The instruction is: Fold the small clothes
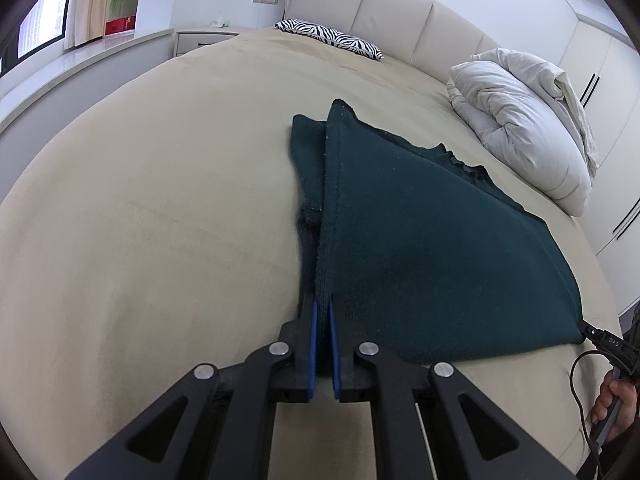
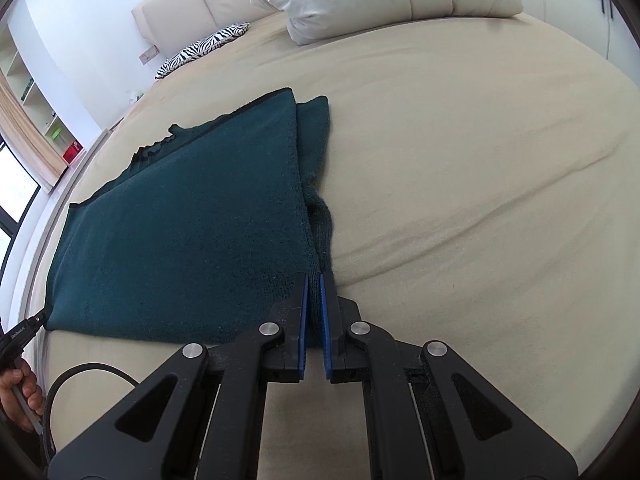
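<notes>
Now we hold a dark teal knitted garment (image 1: 420, 248) by its near edge, stretched flat across a bed covered in a beige sheet (image 1: 160, 200). Our left gripper (image 1: 322, 308), black with blue-lined fingers, is pinched tight on the garment's near left corner, cloth caught between the pads. Our right gripper (image 2: 314, 280), of the same make, is likewise clamped on the near right corner, fabric showing in the narrow slit between its jaws. In the left wrist view the right tool appears at the far right edge, biting the corner, with our right hand (image 1: 614, 404) wrapped around its handle and a black cable (image 1: 576, 376) looping beside it. In the right wrist view our left hand (image 2: 22, 396) grips the other tool at the lower left. The garment's sides are folded inward, a narrow strip of an under layer showing along each outer edge, and a frilled edge lies at its far side. A rumpled white duvet (image 1: 524, 128) and a zebra-striped pillow (image 1: 332, 38) rest near the cream padded headboard (image 1: 392, 12).
</notes>
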{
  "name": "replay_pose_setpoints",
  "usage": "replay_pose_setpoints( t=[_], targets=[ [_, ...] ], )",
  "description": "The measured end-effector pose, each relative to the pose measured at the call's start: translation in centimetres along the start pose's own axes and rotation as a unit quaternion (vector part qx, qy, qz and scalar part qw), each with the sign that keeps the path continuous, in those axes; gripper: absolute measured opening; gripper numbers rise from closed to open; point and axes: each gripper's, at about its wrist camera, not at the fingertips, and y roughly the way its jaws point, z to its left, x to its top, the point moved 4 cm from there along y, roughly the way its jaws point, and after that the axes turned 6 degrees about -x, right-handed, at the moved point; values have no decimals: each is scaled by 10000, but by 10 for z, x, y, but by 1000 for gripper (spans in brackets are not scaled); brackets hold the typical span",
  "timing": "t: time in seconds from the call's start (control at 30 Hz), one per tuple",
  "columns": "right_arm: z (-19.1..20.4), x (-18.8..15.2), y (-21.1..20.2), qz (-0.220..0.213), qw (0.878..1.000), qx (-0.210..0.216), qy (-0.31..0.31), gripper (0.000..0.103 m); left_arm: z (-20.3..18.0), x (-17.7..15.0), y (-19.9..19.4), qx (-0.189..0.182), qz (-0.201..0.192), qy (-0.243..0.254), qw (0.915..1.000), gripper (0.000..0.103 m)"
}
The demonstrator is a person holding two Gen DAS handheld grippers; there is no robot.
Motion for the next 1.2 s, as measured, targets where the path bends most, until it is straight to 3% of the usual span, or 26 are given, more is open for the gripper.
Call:
replay_pose_setpoints(
  t=[0.63,0.77,0.87,0.97,1.03,1.2],
  targets=[
    [-8,-2,2,16,9998,130,114,8,0,-6,-11,-33,-25,-138,9999,9],
    [-15,1,-10,-111,9994,17,341,34,-15,5,-32,131,-280,95,9995,9],
    [-24,12,-36,-533,9961,-88,693,41,-40,28,-38,140,-510,455,9976,14],
    [-3,31,-49,-673,9957,307,554,41,-69,55,-27,171,-714,892,9933,22],
    [31,47,-47,-648,9946,772,243,41,-89,75,-8,258,-833,1217,9887,23],
    [118,81,-9,-380,9824,1822,-141,41,-107,109,54,450,-761,1461,9853,24]
  ],
)
